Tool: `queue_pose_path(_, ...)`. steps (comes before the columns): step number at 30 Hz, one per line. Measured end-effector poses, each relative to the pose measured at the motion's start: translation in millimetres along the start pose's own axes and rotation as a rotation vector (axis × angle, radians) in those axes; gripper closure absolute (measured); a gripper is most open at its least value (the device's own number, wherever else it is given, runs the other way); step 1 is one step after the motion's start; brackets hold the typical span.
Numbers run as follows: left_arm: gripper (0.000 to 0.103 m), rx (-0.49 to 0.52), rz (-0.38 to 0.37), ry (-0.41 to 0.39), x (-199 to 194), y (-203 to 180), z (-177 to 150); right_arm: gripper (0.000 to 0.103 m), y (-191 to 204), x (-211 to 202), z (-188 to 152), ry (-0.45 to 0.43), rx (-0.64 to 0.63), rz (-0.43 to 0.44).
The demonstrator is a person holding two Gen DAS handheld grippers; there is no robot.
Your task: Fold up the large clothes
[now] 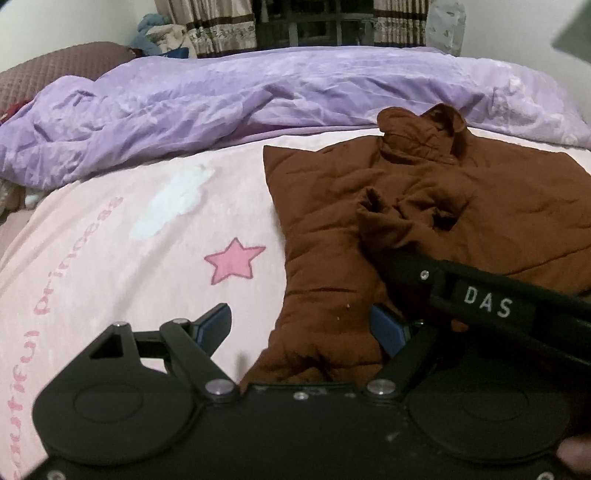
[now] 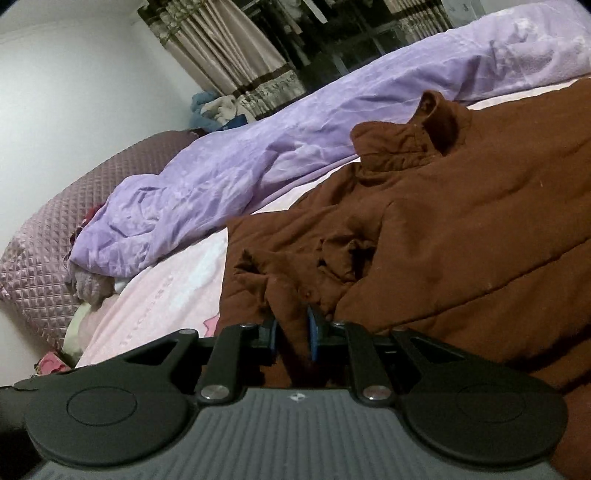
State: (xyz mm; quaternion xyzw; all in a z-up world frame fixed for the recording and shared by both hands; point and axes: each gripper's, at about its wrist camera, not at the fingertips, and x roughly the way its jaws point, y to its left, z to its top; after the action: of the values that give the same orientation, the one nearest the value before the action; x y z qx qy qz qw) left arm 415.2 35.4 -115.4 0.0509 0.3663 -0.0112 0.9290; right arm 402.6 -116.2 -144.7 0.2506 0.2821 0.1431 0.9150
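My right gripper (image 2: 291, 328) pinching brown jacket (image 1: 424, 206) cuff, left gripper (image 1: 299, 328) gaping wide; bare pink sheet (image 1: 147, 258) leftward, collar toward purple duvet (image 1: 221, 103).

A: So where's each cam sitting?

B: Left wrist one rides its gripper, tilted down over the pink bedsheet (image 1: 110, 240), pretty high, facing the lilac duvet (image 1: 258, 96) and curtains (image 1: 221, 26).

A: And the right?

B: Way lower and rolled sideways, almost skimming the bed, right up against the brown jacket (image 2: 461, 229). Both catch that jacket, the duvet, the quilted headboard (image 2: 48, 236) and the curtains.
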Motion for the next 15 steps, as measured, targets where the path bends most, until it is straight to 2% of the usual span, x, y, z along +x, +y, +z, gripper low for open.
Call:
queue_pose_path(3,0.019,0.012,0.013,-0.002,-3.7,-4.8,-2.8,0.086,6.1,5.1,-2.1,-0.002,-0.01,-0.007)
queue_pose_path(5,0.019,0.027,0.024,-0.001,-5.5,-8.3,-3.2,0.078,10.4,3.0,-0.7,0.001,-0.025,0.009)
queue_pose_path(8,0.019,0.045,0.033,-0.015,-15.7,-13.7,-0.8,0.049,16.1,-19.7,14.7,0.008,-0.036,0.048)
queue_pose_path(10,0.019,0.04,0.028,-0.032,-25.5,-17.0,4.5,0.012,16.1,-48.3,28.9,-0.035,-0.045,0.046)
queue_pose_path(13,0.019,0.031,0.018,-0.077,-46.4,-24.2,12.8,0.01,5.6,-93.7,48.8,-0.1,-0.081,0.036)
queue_pose_path(15,0.019,0.015,-0.004,-0.122,-61.6,-27.9,17.7,0.01,-11.5,-123.8,61.8,-0.167,-0.083,-0.006)
